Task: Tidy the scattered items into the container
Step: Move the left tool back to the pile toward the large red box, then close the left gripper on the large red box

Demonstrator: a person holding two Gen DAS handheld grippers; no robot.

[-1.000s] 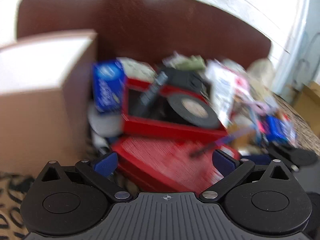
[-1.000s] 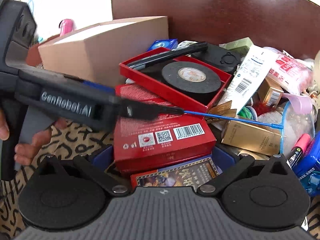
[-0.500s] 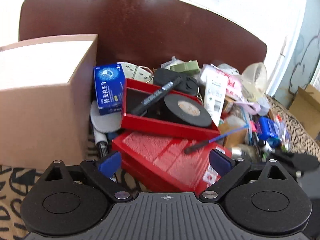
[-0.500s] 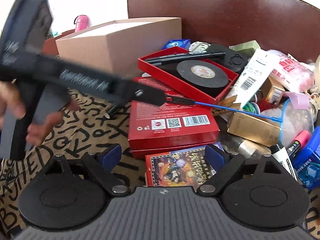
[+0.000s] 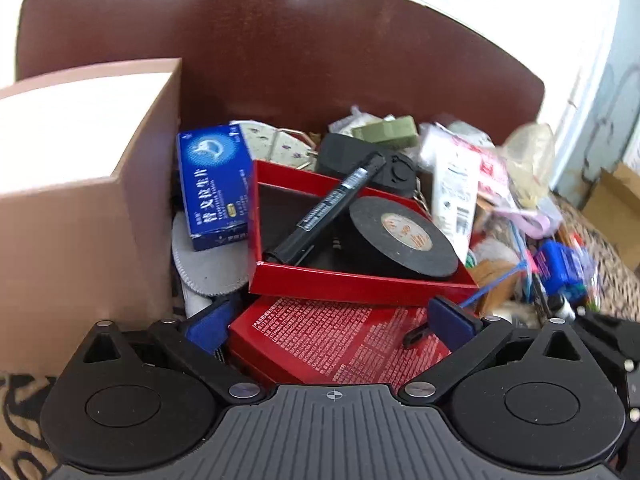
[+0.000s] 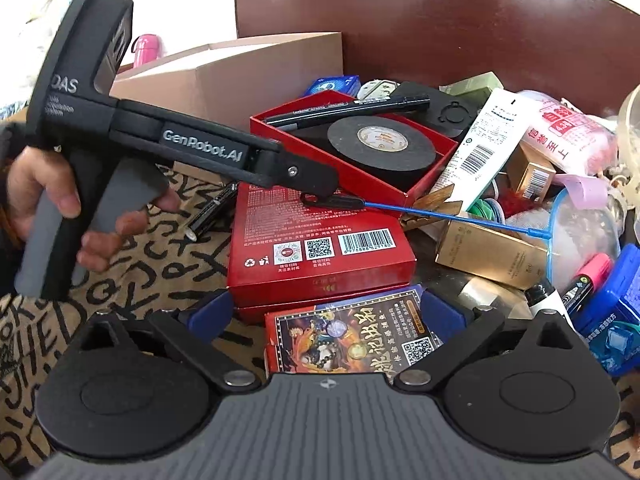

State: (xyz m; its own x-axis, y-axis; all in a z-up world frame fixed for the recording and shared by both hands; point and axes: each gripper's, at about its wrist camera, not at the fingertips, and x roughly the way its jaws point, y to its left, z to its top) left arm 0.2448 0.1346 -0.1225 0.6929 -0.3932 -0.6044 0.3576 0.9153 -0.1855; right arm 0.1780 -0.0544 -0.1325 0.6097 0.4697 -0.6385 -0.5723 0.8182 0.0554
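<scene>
A red open tray (image 5: 360, 284) (image 6: 424, 190) holds a black tape roll (image 5: 400, 236) (image 6: 380, 142) and a black marker (image 5: 332, 208) (image 6: 348, 108). It rests on a red flat box (image 5: 340, 340) (image 6: 320, 236). My left gripper (image 5: 328, 320) is open, its blue pads on either side of the red box's near end. A thin blue stick with a black handle (image 6: 440, 216) lies across the red box. My right gripper (image 6: 326, 312) is open over a picture card box (image 6: 352, 336). The left gripper's body (image 6: 200, 148) crosses the right wrist view.
A tan cardboard box (image 5: 80, 200) (image 6: 240, 72) stands left of the pile. A blue medicine box (image 5: 214, 188), a white tube (image 6: 480, 148), gold boxes (image 6: 488, 252), markers (image 6: 580, 284) and bags lie scattered at right. A brown chair back (image 5: 300, 60) stands behind.
My left gripper has moved forward and lower, close to the red box and tray. My right gripper has moved slightly forward over the card box.
</scene>
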